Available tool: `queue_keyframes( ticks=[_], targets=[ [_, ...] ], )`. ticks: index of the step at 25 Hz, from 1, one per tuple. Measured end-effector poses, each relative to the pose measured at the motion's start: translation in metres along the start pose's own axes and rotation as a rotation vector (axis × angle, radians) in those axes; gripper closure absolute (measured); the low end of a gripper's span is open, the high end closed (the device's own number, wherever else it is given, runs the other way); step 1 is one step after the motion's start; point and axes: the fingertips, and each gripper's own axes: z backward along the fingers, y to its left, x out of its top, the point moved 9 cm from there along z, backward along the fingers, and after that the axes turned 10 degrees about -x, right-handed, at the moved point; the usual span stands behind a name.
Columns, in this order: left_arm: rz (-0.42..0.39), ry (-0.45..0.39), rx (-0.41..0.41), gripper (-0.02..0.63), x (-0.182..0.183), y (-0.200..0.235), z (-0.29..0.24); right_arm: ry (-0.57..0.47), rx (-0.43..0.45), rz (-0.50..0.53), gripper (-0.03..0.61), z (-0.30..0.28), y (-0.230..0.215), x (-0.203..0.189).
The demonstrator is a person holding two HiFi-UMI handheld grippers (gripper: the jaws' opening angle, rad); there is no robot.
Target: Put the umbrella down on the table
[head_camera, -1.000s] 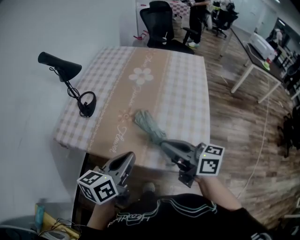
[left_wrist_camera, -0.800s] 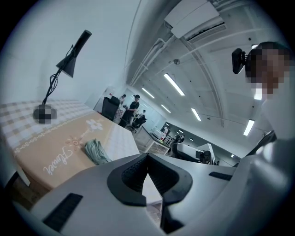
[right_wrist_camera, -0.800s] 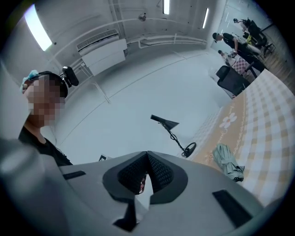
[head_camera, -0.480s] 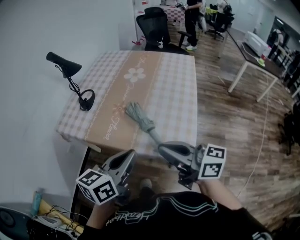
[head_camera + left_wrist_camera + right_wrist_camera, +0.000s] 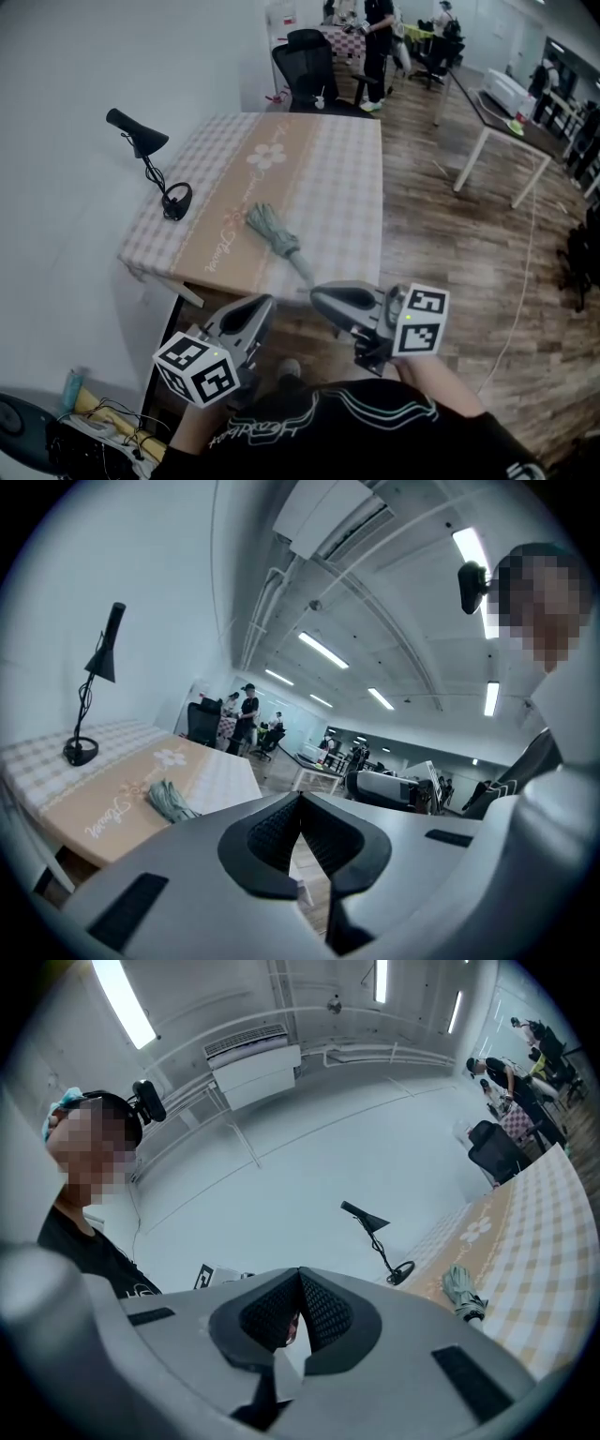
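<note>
The folded grey-green umbrella (image 5: 274, 232) lies on the checked tablecloth of the table (image 5: 347, 178), near its front edge, with its handle pointing toward me. It also shows small in the left gripper view (image 5: 169, 802) and in the right gripper view (image 5: 464, 1288). My left gripper (image 5: 263, 302) is shut and empty, held off the table close to my body. My right gripper (image 5: 317, 294) is shut too, with nothing between its pads, a short way short of the umbrella's handle. In each gripper view the jaws meet at the tips, left gripper (image 5: 300, 799), right gripper (image 5: 300, 1279).
A black desk lamp (image 5: 150, 164) stands on the table's left side by the white wall. A black office chair (image 5: 305, 56) is at the far end, with people standing behind it. White desks (image 5: 506, 112) stand to the right on the wooden floor. Cables lie at bottom left.
Both grippers have drawn back from the table toward my body and risen a little. The umbrella stays lying on the table, now farther from the right gripper.
</note>
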Motion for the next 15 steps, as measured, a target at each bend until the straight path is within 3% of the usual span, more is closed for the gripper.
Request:
queue_keyframes(
  ticks=[5,15],
  targets=[
    [-0.098,0.051,0.013,0.615,-0.001,-0.02,-0.006,0.01,-0.013,0.033,0.568,0.016,0.008,0.001],
    [-0.145,0.061,0.016,0.615,0.004,-0.042,-0.003,0.01,-0.037,0.085,0.568,0.034,0.023,0.008]
  ],
)
